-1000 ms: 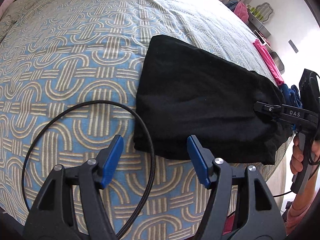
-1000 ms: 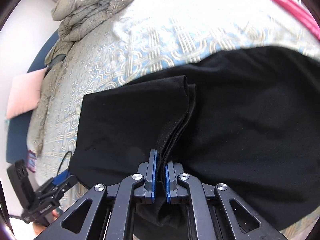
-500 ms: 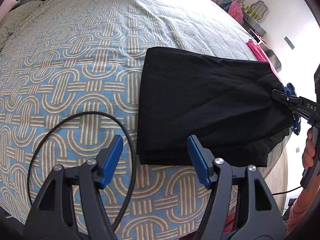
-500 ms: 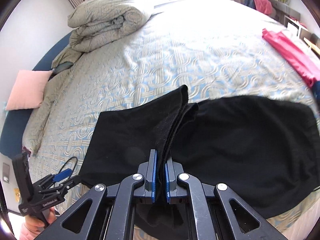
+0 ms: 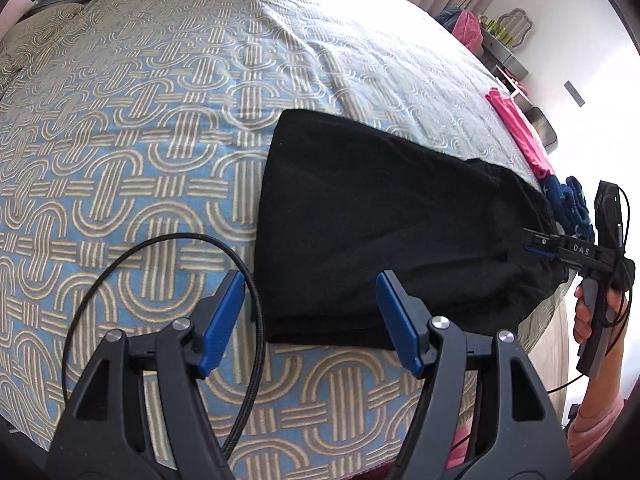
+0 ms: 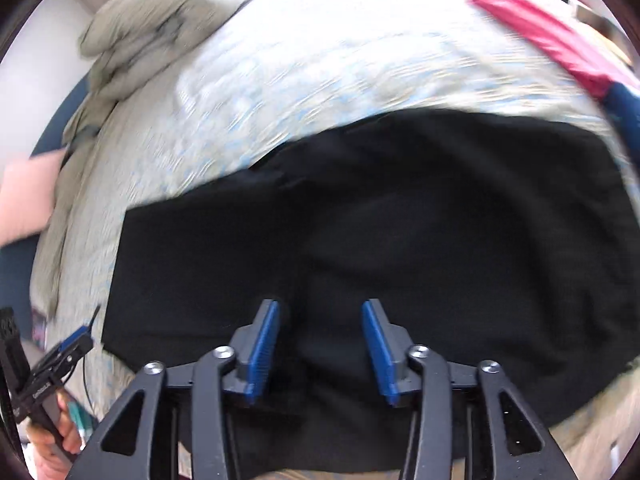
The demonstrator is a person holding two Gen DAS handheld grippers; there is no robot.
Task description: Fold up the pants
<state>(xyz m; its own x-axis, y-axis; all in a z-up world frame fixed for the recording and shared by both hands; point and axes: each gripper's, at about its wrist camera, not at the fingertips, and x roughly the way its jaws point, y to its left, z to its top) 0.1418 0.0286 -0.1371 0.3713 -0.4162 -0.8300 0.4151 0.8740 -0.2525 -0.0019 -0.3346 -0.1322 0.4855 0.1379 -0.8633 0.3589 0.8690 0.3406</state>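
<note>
Black pants [image 5: 380, 208] lie folded in a flat rectangle on the patterned bedspread [image 5: 140, 140]. My left gripper [image 5: 310, 280] hovers open just above their near left corner, nothing between its blue pads. My right gripper [image 6: 320, 306] is at the opposite end of the pants [image 6: 400, 220]. Its jaws are opening, and the black cloth lies flat under the gap with neither pad pressing on it. In the left wrist view the right gripper [image 5: 536, 242] sits at the pants' right edge, held by a hand. The left gripper [image 6: 80, 336] shows at the lower left of the blurred right wrist view.
A pink garment [image 5: 520, 136] and a blue one [image 5: 568, 204] lie beyond the pants near the bed's right edge. A rolled duvet [image 6: 152, 32] and a pink pillow [image 6: 28, 196] sit at the head. A black cable [image 5: 256, 320] loops over the bedspread beside my left gripper.
My right gripper has let go of the raised fold of the pants and its jaws have parted. The fold now lies flat. The right hand has shifted sideways; the left gripper stays open.
</note>
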